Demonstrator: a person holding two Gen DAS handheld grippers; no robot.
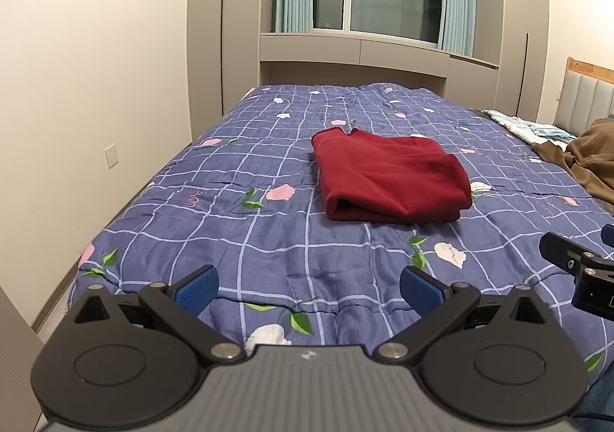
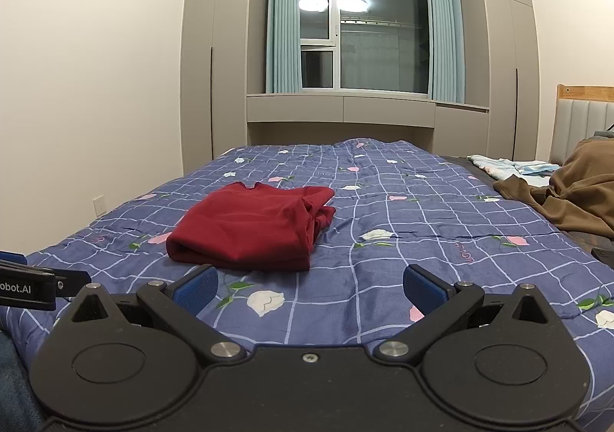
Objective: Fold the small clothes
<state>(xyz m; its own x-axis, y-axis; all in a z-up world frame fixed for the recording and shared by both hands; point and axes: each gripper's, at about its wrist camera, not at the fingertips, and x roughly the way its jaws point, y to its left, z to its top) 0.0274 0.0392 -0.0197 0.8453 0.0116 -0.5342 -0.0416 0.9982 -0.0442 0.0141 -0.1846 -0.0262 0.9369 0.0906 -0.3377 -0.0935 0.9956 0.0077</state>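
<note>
We see a bed covered by a blue checked quilt [image 1: 238, 178] printed with flowers and pink lettering too small to read, and the folded red garment [image 1: 387, 174] lies on the quilt near its middle, with a brown cloth [image 2: 575, 194] to the garment's right. On the near side of the garment, our left tongs [image 1: 309, 288] and right tongs [image 2: 310, 286] hover above the quilt, both spread wide and gripping nothing. The left tongs' body, seen in the right wrist view, reads "obot.AI", cut off at the edge.

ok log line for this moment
red garment folded on quilt | left gripper open, empty | right gripper open, empty
</note>
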